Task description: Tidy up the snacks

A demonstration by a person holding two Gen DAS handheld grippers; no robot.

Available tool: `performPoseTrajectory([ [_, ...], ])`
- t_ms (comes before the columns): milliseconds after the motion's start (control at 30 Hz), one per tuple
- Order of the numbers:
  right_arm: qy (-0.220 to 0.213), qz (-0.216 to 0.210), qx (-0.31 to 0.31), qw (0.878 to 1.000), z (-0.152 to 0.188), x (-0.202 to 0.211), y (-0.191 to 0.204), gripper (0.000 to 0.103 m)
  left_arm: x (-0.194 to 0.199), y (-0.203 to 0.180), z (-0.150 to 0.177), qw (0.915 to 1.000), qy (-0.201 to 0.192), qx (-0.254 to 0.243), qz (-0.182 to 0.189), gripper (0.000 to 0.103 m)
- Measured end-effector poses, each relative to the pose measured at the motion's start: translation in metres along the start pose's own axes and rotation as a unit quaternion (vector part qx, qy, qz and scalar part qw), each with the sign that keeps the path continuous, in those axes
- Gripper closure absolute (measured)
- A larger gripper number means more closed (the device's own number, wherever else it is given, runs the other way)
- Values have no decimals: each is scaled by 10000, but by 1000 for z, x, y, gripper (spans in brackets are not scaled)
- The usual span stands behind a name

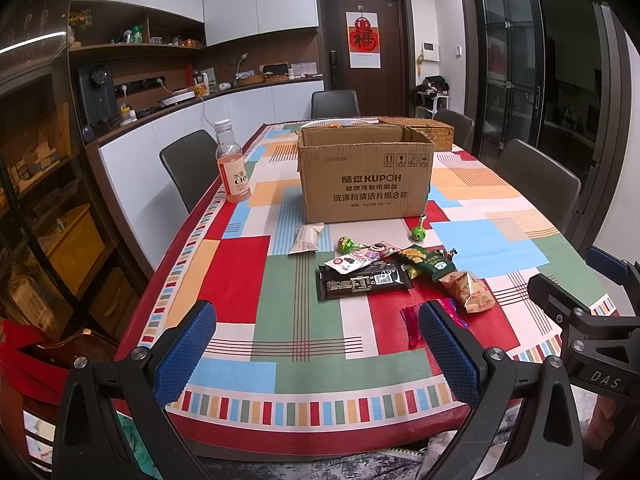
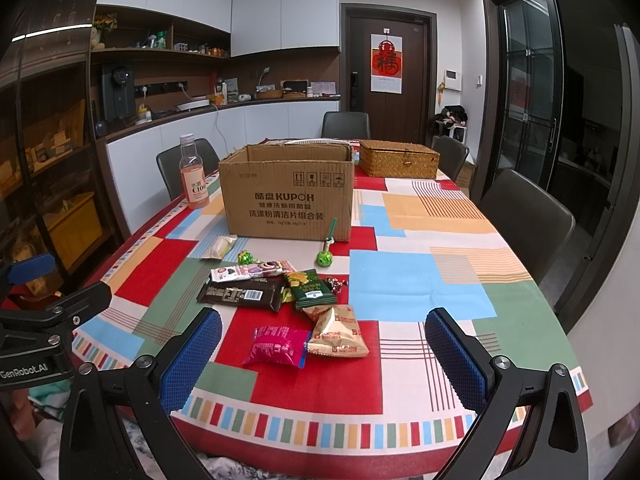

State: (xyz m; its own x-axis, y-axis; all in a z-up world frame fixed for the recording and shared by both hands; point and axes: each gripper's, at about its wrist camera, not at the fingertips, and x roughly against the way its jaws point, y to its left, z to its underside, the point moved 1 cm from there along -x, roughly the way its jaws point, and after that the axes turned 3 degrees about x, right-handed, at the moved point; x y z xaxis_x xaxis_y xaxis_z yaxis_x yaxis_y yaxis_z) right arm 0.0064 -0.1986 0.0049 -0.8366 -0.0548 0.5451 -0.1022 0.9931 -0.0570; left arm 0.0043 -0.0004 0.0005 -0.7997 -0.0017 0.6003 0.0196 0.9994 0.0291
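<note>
An open cardboard box (image 1: 366,176) (image 2: 288,200) stands mid-table. Loose snacks lie in front of it: a black chocolate bar (image 1: 364,280) (image 2: 242,294), a dark green cracker pack (image 1: 430,262) (image 2: 310,290), tan fortune biscuit bags (image 1: 468,290) (image 2: 338,334), a pink packet (image 2: 278,346) (image 1: 412,326), two green lollipops (image 1: 418,233) (image 2: 325,258), a white sachet (image 1: 306,238) (image 2: 220,246). My left gripper (image 1: 316,356) is open and empty near the table's front edge. My right gripper (image 2: 324,358) is open and empty, above the front edge before the pink packet.
A pink drink bottle (image 1: 232,164) (image 2: 194,174) stands left of the box. A wicker basket (image 2: 398,158) (image 1: 424,130) sits behind it at the right. Dark chairs (image 2: 528,216) surround the table with its patchwork cloth (image 2: 420,280). The other gripper shows at each view's edge.
</note>
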Motion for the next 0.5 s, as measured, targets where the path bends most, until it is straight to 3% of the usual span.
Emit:
performPoseTrajectory([
  [500, -9, -2, -6, 10000, 1, 1, 0, 0, 0, 0, 0, 10000, -8, 1, -5, 0],
])
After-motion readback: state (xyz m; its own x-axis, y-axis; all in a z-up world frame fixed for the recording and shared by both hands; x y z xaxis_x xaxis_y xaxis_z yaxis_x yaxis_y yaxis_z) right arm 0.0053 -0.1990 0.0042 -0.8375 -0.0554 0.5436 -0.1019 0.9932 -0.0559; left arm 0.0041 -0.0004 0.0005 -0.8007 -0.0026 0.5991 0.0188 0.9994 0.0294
